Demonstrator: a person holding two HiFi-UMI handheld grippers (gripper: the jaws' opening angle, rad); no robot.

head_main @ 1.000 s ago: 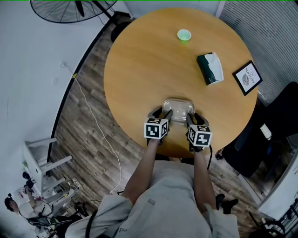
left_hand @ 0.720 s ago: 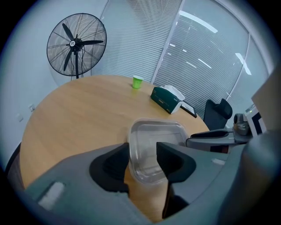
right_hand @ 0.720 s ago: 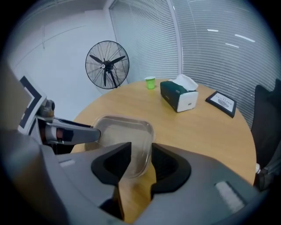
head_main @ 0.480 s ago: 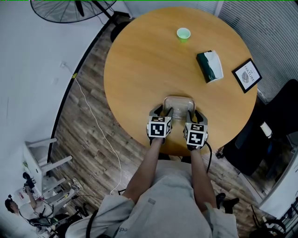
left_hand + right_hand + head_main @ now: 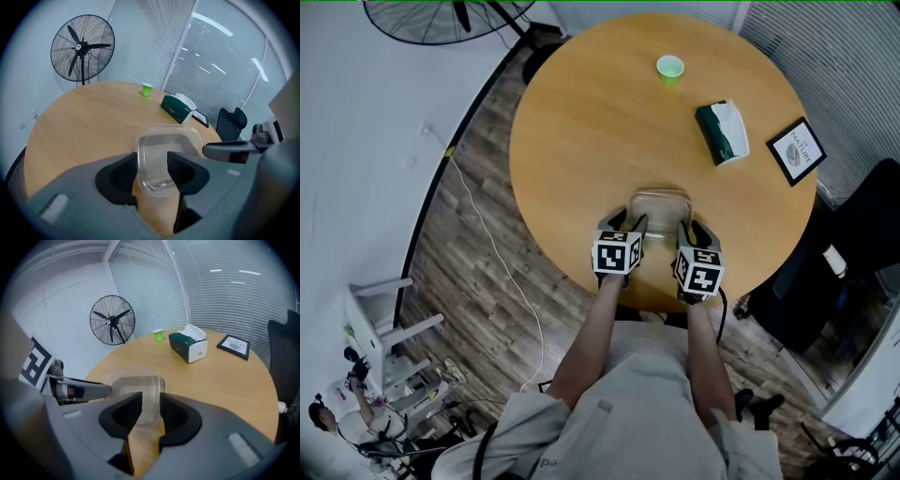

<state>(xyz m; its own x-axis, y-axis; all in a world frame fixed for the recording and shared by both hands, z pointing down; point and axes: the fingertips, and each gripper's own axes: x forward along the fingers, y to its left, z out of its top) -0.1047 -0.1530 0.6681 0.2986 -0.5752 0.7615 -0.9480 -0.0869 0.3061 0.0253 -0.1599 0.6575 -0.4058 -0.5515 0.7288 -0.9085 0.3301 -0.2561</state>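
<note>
Head view: left gripper (image 5: pixel 630 226) and right gripper (image 5: pixel 686 229) each clamp a clear, seemingly empty tub (image 5: pixel 659 201).

Both forearms forward, side by side, left tool (image 5: pixel 632 225) and right tool (image 5: pixel 685 230) each clamped on clear container (image 5: pixel 659 206)

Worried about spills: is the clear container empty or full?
Empty: the clear container shows only the table through its walls, nothing inside.
</note>
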